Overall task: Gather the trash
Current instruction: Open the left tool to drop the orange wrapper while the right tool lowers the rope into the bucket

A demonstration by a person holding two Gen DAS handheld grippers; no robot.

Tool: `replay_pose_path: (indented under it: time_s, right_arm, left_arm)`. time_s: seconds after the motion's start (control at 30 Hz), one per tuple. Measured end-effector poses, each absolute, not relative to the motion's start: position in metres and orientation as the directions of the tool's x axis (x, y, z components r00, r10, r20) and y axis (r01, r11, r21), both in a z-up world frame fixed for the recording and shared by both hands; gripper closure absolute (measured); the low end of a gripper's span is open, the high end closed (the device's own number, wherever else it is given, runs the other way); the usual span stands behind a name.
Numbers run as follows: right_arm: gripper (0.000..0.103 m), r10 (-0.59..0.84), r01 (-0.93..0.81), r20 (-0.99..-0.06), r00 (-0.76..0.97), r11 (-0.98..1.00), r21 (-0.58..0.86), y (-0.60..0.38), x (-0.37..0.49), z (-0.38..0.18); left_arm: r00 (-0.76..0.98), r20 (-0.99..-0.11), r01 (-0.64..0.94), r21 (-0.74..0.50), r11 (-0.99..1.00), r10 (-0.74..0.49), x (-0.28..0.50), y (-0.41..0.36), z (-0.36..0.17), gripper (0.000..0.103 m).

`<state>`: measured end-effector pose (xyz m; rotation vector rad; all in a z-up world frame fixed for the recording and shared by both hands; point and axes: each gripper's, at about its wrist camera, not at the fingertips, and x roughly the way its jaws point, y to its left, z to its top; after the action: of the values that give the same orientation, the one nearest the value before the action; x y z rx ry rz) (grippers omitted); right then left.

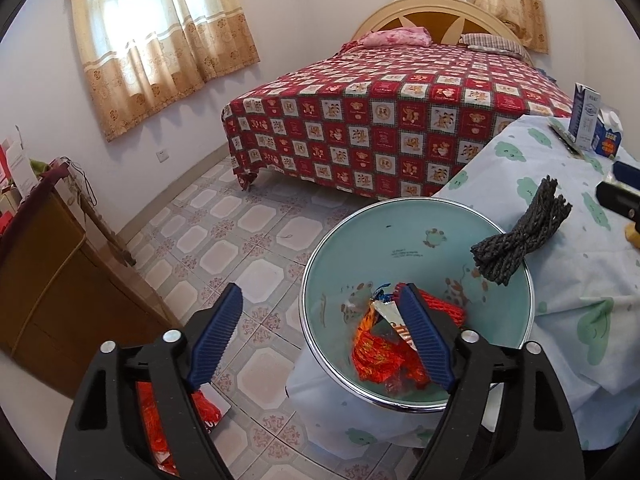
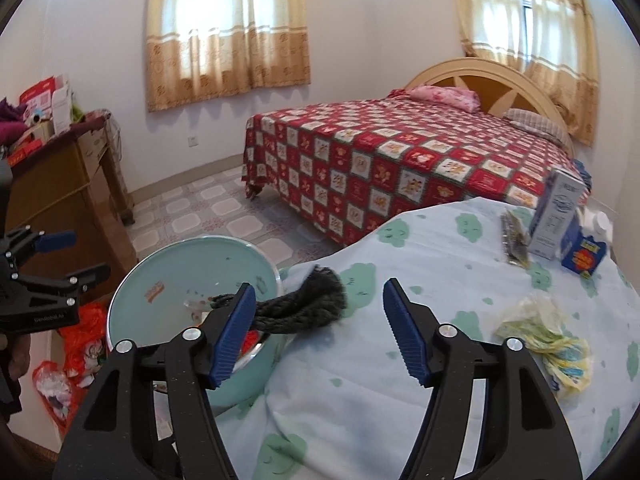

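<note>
Teal bin sits at the table's left edge; left gripper hangs over it, fingers spread, nothing between them. Only the left view shows the orange wrappers and red mesh in the bin. Dark rope bundle lies across the bin's right rim onto the tablecloth. Right gripper is spread, empty, just right of the rope. Only the right view shows the crumpled yellow wrapper, near right; cartons far right.
</note>
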<state>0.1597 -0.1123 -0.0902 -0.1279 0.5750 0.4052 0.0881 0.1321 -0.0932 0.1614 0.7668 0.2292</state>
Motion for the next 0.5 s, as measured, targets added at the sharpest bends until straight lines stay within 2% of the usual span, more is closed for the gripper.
replay_pose_path:
  time_s: [0.1,0.2,0.3,0.5]
  right_arm:
    - [0.027,0.171,-0.292,-0.566,0.807,0.948,-0.129,-0.113,0.18,-0.097]
    - [0.026,0.122,-0.287,-0.63,0.767,0.943,-0.167,-0.102,0.21,-0.113]
    - [0.026,0.154,-0.336,-0.657,0.738,0.928,-0.161,-0.093,0.215,-0.121]
    - [0.026,0.245,-0.418,-0.642,0.726,0.899,-0.129,-0.087,0.192,-0.122]
  left_arm:
    - [0.692,-0.67,-0.151,0.227,0.962,0.266,0.088,0.132,-0.093,0.023]
    - [0.701,-0.662,-0.148,0.23,0.962,0.266,0.087,0.131,-0.09,0.022]
    - [0.698,-0.664,-0.155,0.226,0.962,0.269,0.087,0.134,-0.091,0.02]
    - [0.676,-0.682,-0.177,0.219,0.96,0.28,0.092,0.141,-0.1,0.019]
